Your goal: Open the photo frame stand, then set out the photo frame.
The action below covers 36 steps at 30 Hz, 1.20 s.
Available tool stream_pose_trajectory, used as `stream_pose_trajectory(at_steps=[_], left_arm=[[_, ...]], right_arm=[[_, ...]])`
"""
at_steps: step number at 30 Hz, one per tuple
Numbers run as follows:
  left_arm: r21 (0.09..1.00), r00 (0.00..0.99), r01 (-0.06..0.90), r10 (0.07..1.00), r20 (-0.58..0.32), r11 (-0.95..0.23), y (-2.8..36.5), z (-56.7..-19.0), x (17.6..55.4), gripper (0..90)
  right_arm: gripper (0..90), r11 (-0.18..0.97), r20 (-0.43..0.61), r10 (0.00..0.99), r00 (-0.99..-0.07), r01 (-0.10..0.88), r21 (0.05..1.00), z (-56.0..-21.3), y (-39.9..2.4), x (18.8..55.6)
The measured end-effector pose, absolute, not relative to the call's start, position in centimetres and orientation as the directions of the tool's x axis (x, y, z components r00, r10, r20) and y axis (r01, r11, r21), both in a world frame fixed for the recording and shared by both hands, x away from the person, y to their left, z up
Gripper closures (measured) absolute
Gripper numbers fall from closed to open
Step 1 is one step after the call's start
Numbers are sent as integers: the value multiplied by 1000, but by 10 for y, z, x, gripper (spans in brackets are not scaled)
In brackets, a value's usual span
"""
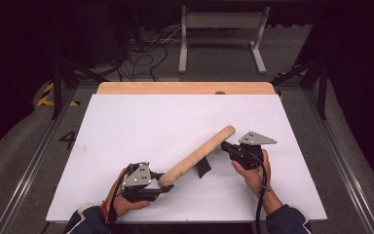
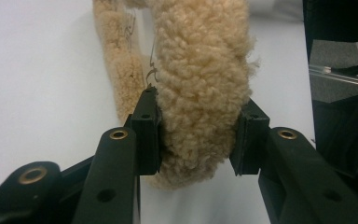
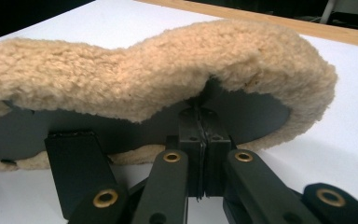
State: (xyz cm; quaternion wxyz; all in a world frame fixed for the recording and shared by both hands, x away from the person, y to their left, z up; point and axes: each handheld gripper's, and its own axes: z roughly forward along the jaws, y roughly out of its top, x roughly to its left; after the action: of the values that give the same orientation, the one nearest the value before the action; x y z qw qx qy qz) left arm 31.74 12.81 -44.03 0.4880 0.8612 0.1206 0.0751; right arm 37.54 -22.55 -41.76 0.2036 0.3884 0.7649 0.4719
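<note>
A long tan fleece cover [image 1: 199, 153] lies slantwise over the white table top [image 1: 141, 122], its far end raised toward the right. My left gripper [image 1: 161, 189] is shut on its near end; in the left gripper view the pads [image 2: 148, 135] press into both sides of the fleece [image 2: 200, 70]. My right gripper [image 1: 225, 146] meets the cover near its upper end. In the right gripper view its jaws are shut on the thin edge of the dark grey lining [image 3: 242, 109] under the fleece [image 3: 168, 79]. A black flap [image 3: 74, 163] hangs from the lining.
A wooden strip [image 1: 185, 88] runs along the table's far edge. Beyond it a grey metal stand [image 1: 222, 34] and loose cables [image 1: 141, 53] sit on the floor. Metal rails [image 1: 338, 161] flank the table.
</note>
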Motion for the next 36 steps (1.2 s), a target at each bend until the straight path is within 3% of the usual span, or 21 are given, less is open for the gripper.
stream_pose_trajectory(at_steps=[14, 36], left_arm=[[854, 970, 109, 241, 19, -508, 112, -442, 314, 619], [850, 970, 100, 243, 34, -517, 80, -442, 311, 485]], right_arm=[[889, 244, 81, 791, -607, 434, 867, -423, -214, 390], [856, 280, 73, 783, -617, 456, 845, -433, -191, 392]])
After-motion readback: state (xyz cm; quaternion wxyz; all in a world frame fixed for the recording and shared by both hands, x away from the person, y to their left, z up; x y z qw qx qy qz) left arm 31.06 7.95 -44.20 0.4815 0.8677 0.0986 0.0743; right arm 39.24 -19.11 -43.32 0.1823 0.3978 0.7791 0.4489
